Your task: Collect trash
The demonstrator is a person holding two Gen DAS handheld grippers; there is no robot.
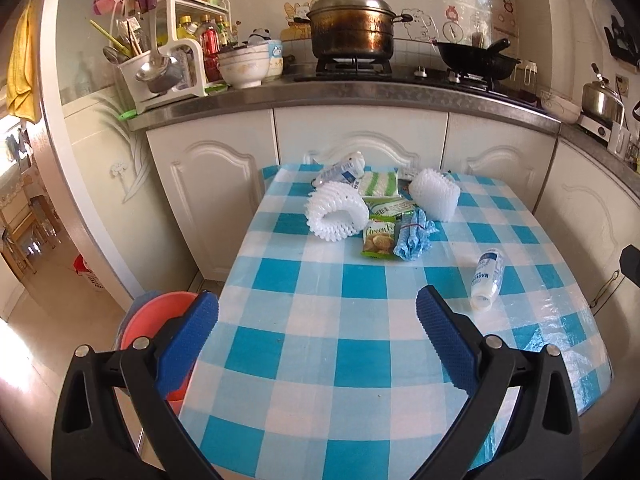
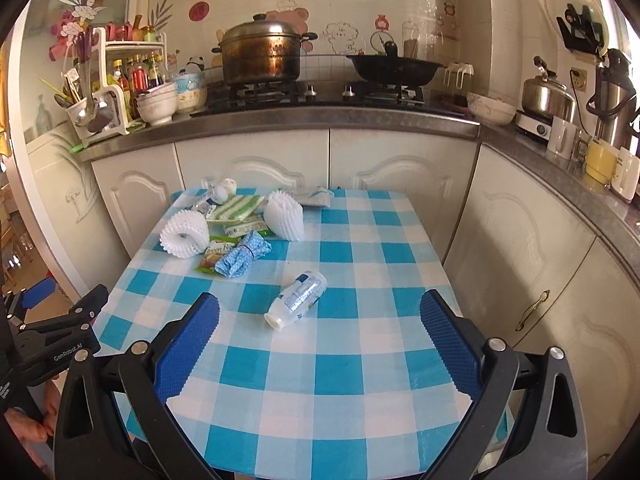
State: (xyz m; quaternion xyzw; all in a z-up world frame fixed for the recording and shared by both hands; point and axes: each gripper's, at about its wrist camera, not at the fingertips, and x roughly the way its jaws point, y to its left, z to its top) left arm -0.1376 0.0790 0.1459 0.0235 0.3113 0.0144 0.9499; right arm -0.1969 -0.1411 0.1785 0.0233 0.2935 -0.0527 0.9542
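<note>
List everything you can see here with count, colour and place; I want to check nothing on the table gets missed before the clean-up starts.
foam fruit nets: 2, white, far part of the table, in the pile
small bottle: 1, white with blue label, lying alone mid-table, no cap
second bottle: 1, clear with blue label, far edge of the pile
snack packets: at least 2, green, in the pile
striped packet: 1, green and white, in the pile
bundled cloth: 1, blue, near side of the pile
table: 1, blue and white checked cover
bucket: 1, red, on the floor left of the table
pot: 1, metal, on the stove
wok: 1, black, on the stove
left hand-held gripper: open, empty
right hand-held gripper: open, empty
</note>
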